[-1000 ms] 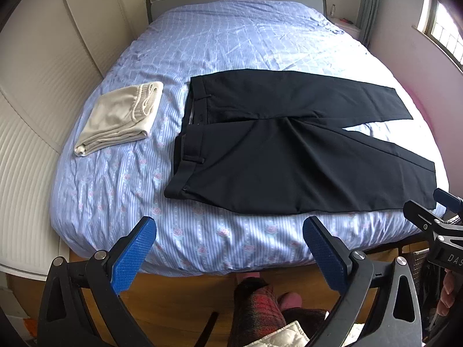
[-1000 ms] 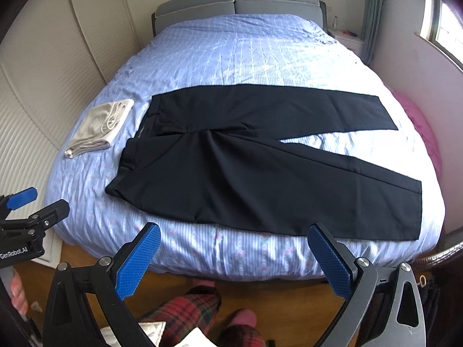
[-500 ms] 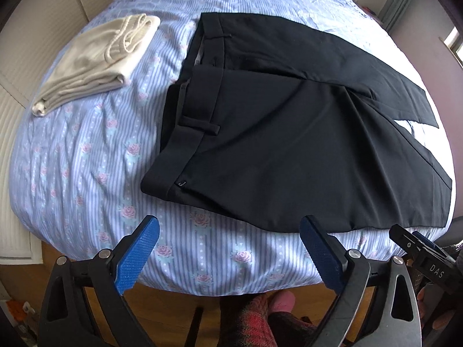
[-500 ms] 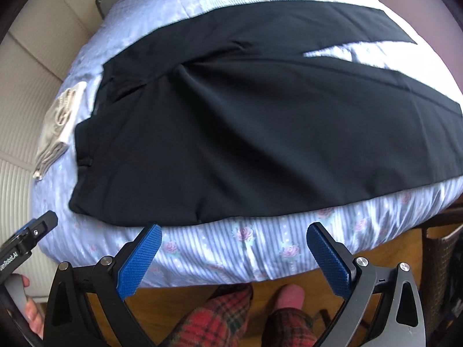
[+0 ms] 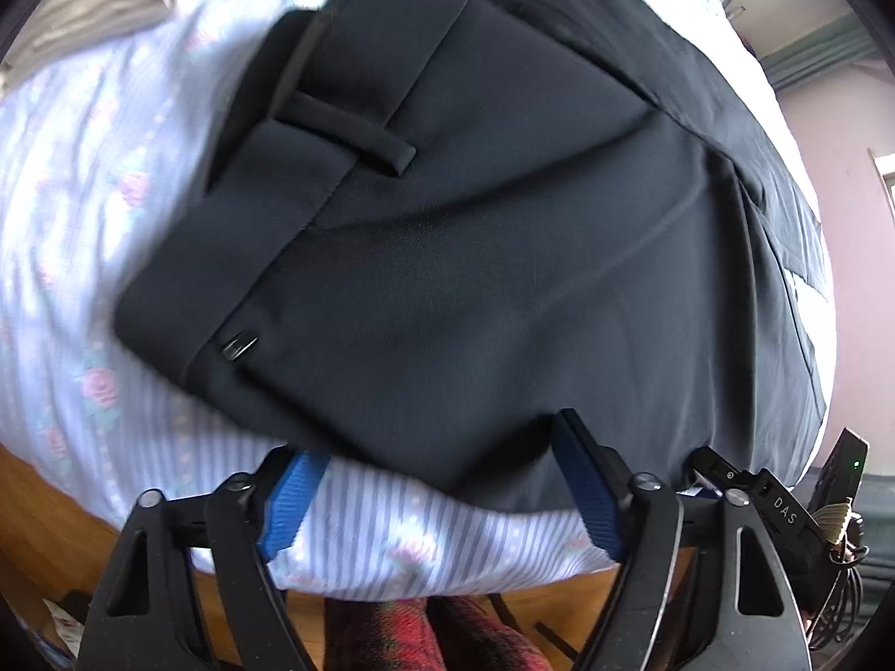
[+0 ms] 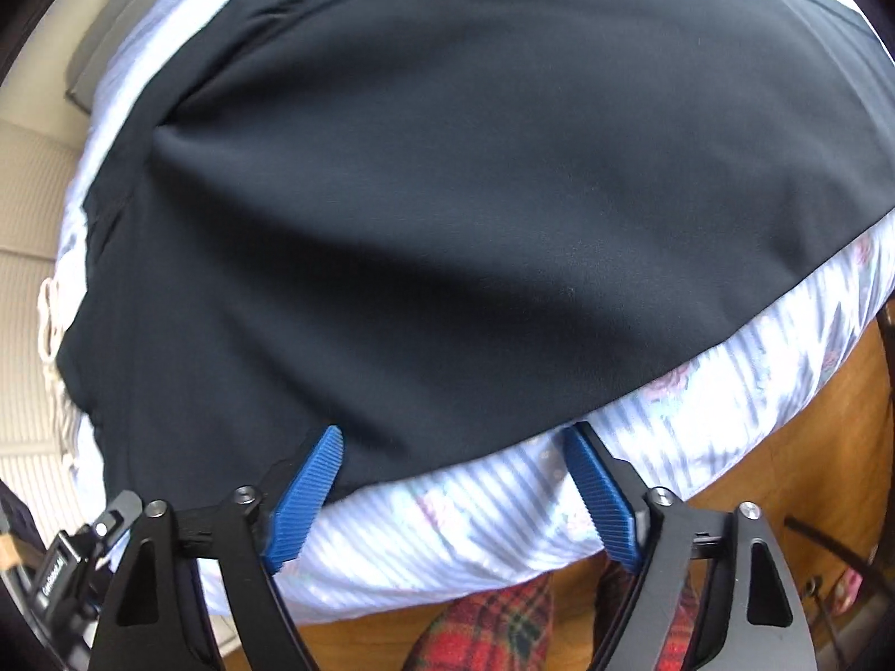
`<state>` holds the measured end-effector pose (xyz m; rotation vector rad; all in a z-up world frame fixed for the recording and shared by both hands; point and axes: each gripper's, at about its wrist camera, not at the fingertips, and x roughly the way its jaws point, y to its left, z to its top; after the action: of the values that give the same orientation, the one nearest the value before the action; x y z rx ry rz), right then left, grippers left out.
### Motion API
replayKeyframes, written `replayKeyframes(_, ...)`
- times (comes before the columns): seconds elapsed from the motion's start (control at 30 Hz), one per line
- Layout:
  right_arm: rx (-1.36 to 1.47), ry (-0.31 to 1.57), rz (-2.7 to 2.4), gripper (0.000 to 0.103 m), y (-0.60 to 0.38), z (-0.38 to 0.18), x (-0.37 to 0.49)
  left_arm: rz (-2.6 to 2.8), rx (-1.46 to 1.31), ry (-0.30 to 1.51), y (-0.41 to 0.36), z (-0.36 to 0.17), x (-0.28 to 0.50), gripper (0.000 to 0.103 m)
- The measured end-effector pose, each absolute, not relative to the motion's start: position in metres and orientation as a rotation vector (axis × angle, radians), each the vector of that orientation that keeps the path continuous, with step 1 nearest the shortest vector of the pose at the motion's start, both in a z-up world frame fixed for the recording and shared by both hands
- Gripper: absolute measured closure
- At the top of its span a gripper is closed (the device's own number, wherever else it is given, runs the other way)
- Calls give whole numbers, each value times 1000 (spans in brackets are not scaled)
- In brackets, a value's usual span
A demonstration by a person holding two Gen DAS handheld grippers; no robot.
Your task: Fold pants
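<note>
Black pants (image 5: 475, 257) lie flat on the striped blue bed sheet (image 5: 84, 179), waistband to the left with a belt loop (image 5: 347, 131) showing. My left gripper (image 5: 442, 467) is open, its blue pads at the pants' near hem edge close to the waist. The pants fill the right wrist view (image 6: 447, 195). My right gripper (image 6: 453, 464) is open, its left pad touching the near edge of the pant leg, its right pad over the sheet (image 6: 699, 419).
A folded beige garment (image 5: 100, 0) lies at the far left on the bed. The wooden floor (image 6: 839, 419) and the person's red plaid legs (image 6: 492, 637) are below the bed edge. The other gripper (image 5: 783, 514) shows at the lower right of the left wrist view.
Both grippers have moved down and forward to the near edge of the pants, which now fill both views. Both jaws stay open.
</note>
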<state>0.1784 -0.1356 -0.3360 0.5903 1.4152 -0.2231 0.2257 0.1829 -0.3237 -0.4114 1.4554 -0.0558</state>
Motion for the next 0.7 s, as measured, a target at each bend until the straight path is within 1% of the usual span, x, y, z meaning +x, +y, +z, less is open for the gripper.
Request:
replayKeyframes(0.07,607,1412,-236,25,-135,-339,186,-73,-435,1461,183,-327,234,32)
replayKeyframes(0.13,592,1403,-241,36,-135,-338,192,-99,-427,1461,181,-325,241,50)
replayKeyframes(0.17,580,1400,-241,41,-135,-337,196,-110,-400,1459,177,-320,243,55)
replayKeyframes(0.2,563,1399,-243,52,-135,-335,199,-121,-353,1449,174,-313,246,68)
replayKeyframes(0.23,547,1402,-244,62,-135,-333,202,-129,-309,1445,171,-307,247,75)
replayKeyframes(0.27,538,1403,-243,67,-137,-330,205,-139,-290,1444,171,-303,247,78)
replayKeyframes(0.3,532,1404,-245,77,-139,-326,207,-155,-293,1443,172,-297,248,82)
replayKeyframes(0.33,529,1408,-242,82,-142,-320,208,-173,-305,1446,173,-288,248,84)
replayKeyframes(0.4,546,1400,-234,87,-147,-306,210,-207,-323,1441,175,-270,249,87)
replayKeyframes(0.5,489,1358,-219,88,-146,-268,210,-244,-302,1397,174,-236,251,89)
replayKeyframes(0.57,451,1307,-217,89,-142,-232,211,-265,-278,1351,175,-208,255,90)
replayKeyframes(0.6,444,1281,-217,91,-141,-215,214,-271,-272,1327,177,-195,256,90)
replayKeyframes(0.7,431,1188,-199,92,-144,-166,222,-285,-291,1255,178,-160,270,90)
